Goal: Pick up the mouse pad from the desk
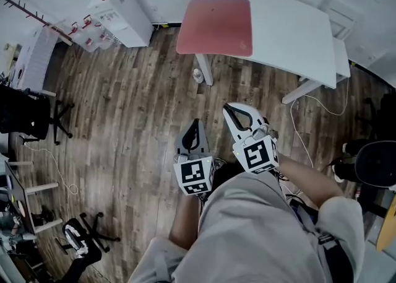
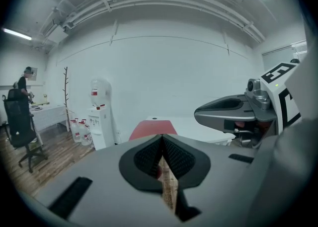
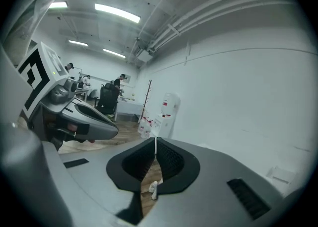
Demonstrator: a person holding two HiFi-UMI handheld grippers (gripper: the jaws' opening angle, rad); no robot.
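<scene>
Mouse pad (image 1: pixel 215 26) lies well ahead of the 2 tongs: the left gripper (image 1: pixel 196 123) and right gripper (image 1: pixel 231 110) are both pressed closed, holding nothing, above the wood-plank floor (image 1: pixel 124 108). The pad rests flat on the white desk's (image 1: pixel 297 31) left end. Jaws arriving closed could merely shove the thin sheet along the smooth top. It looks matte red, round-cornered and probably flexible.

Mouse pad (image 2: pixel 147 128): near part hidden behind my left gripper (image 2: pixel 162 139).
Office chair (image 1: pixel 376 163): cut off by the head view's right edge.
Distant person (image 2: pixel 22 84): too small for me to tell more.
White floor object (image 3: pixel 154 189): too small to identify.
</scene>
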